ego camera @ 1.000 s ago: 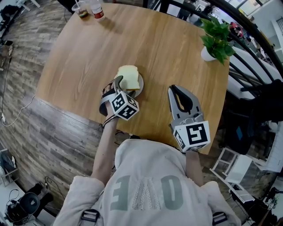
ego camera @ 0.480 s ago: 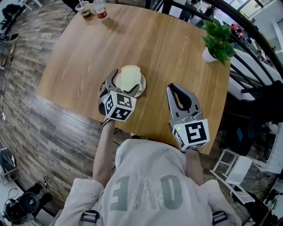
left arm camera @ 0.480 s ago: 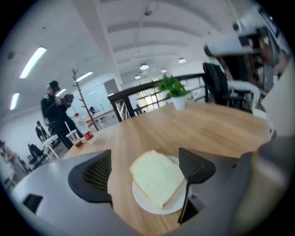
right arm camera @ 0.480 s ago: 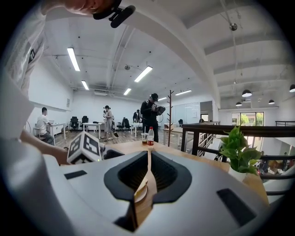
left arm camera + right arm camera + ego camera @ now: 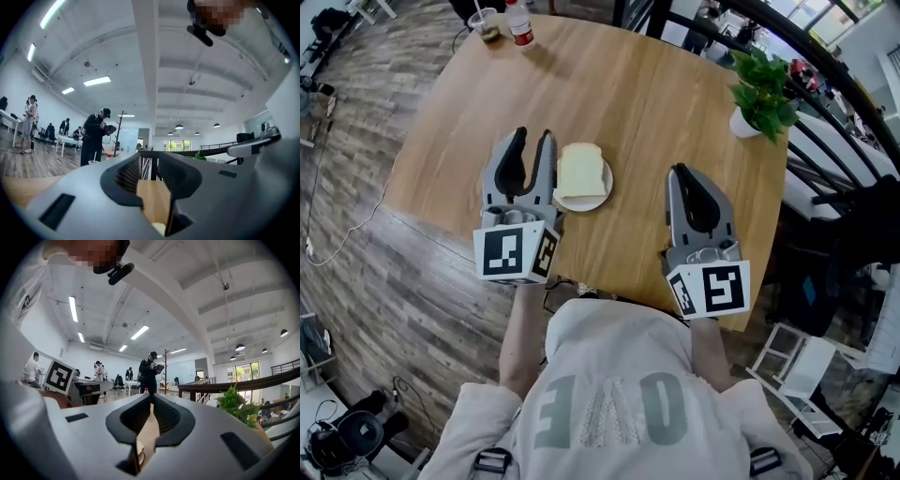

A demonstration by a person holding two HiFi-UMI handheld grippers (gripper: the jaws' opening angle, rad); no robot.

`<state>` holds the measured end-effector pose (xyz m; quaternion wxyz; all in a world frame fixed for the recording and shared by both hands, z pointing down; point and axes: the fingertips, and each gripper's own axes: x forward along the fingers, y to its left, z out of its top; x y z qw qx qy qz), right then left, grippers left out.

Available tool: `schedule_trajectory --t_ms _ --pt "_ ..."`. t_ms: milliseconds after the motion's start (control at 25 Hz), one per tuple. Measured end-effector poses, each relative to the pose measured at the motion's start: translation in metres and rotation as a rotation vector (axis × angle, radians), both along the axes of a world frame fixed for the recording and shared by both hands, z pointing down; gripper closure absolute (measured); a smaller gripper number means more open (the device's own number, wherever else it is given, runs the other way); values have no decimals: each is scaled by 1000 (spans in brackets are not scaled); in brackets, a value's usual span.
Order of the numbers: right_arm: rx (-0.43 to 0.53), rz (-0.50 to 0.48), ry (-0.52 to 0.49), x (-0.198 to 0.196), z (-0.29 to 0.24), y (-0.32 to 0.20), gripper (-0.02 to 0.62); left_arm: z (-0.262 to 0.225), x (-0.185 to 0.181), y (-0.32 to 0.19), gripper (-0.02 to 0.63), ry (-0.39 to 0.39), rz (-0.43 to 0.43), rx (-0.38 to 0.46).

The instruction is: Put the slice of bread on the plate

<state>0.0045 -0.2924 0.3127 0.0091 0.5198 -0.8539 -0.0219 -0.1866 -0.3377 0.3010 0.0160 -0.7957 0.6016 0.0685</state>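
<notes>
Looking down through the head view, I see the slice of bread point(image 5: 579, 169) lying flat on the small white plate point(image 5: 592, 202), which sits near the middle of the round wooden bench point(image 5: 628, 94). My left tool point(image 5: 532, 139) is just beside the plate on its left, apart from the bread, with its jaws pointing away from me. Those jaws are closing with a narrow gap between them, and nothing is in that gap (the left gripper view shows only bench wood through it). There the left tool point(image 5: 150, 159) looks out roughly level across the room, where a person in dark clothes point(image 5: 96, 136) stands.

My right tool point(image 5: 680, 173) is on the other side of the plate, well apart from it. In the right gripper view the right tool point(image 5: 151, 399) has its jaw tips pressed together, holding nothing.

A potted plant point(image 5: 759, 89) stands at the bench's far right edge. A bottle point(image 5: 521, 26) and a cup point(image 5: 487, 23) stand side by side at the far left edge.
</notes>
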Motion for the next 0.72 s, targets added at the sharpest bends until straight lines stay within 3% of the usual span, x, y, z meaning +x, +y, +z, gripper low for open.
schedule_trajectory --t_ms 80,200,320,480,720 --pt "21 9 -23 1 -6 1 565 -16 -3 13 583 -20 -30 60" --pt "40 60 -67 5 -11 3 565 -31 -5 33 597 -64 -86 131" --pt "44 68 -80 -1 -12 7 565 -33 -7 47 598 -87 -116 147" --pt "42 26 -27 -16 -8 12 565 -40 -6 54 598 -97 -116 170" --pt "17 45 43 -24 1 12 566 -51 -5 58 598 -170 -143 198"
